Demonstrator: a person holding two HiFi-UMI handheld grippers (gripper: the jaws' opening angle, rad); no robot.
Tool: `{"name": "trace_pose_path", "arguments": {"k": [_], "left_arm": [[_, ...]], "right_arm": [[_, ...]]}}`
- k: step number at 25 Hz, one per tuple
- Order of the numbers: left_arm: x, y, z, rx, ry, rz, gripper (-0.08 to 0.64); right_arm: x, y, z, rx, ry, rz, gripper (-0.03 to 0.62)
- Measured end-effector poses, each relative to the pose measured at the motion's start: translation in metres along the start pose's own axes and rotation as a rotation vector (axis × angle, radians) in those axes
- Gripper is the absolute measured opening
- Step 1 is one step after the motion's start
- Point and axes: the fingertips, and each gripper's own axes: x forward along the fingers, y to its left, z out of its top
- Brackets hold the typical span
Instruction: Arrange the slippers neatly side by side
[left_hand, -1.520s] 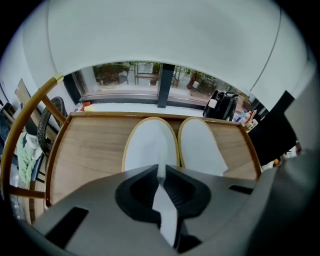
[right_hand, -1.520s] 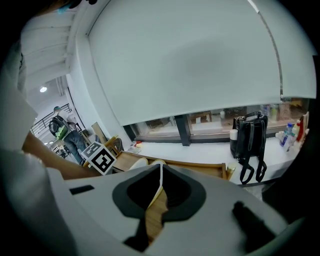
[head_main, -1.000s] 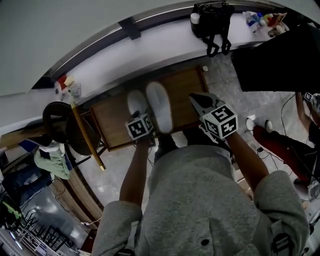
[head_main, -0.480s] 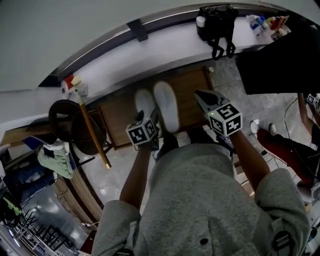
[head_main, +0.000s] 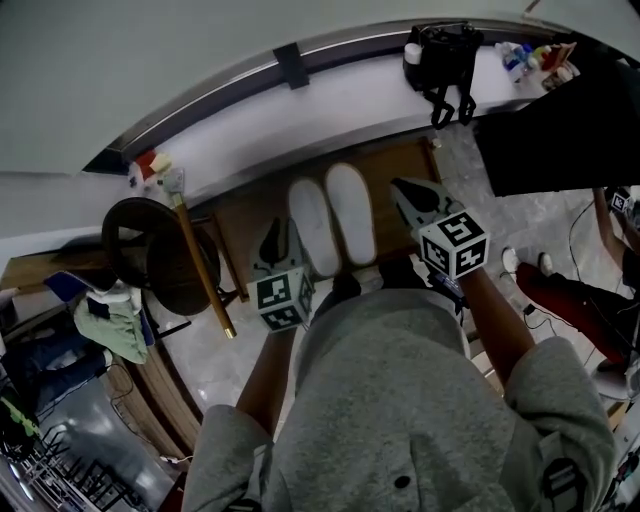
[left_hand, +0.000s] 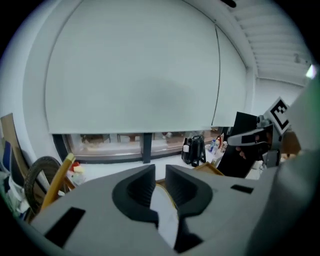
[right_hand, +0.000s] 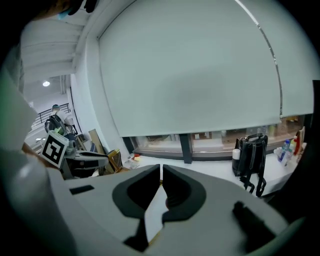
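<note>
**Inspector:** White slippers (head_main: 350, 212), head view: side by side on the wooden board (head_main: 400, 165), between left gripper (head_main: 273, 235) and right gripper (head_main: 403, 190). Judged arranged, so neither holds them.

**Clerk:** Left gripper view?

**Inspector:** Jaws just closing, a narrow gap, nothing between.

**Clerk:** Right gripper view?

**Inspector:** Jaws together, empty. Black bag (right_hand: 248, 152) beyond, contents unseen.
</note>
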Motion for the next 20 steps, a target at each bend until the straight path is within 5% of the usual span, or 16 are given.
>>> {"name": "trace_pose_path", "arguments": {"k": [3,20], "left_arm": [[-0.014,0.010,0.021,0.050,-0.057,-0.008,0.029],[-0.036,0.033,0.053,0.073,-0.116,-0.099,0.021]], "right_arm": [[0.004,0.013,0.009,0.010,-0.027,-0.030,0.034],[-0.005,0.047,0.035,0.037,-0.159,-0.162,0.034]]}}
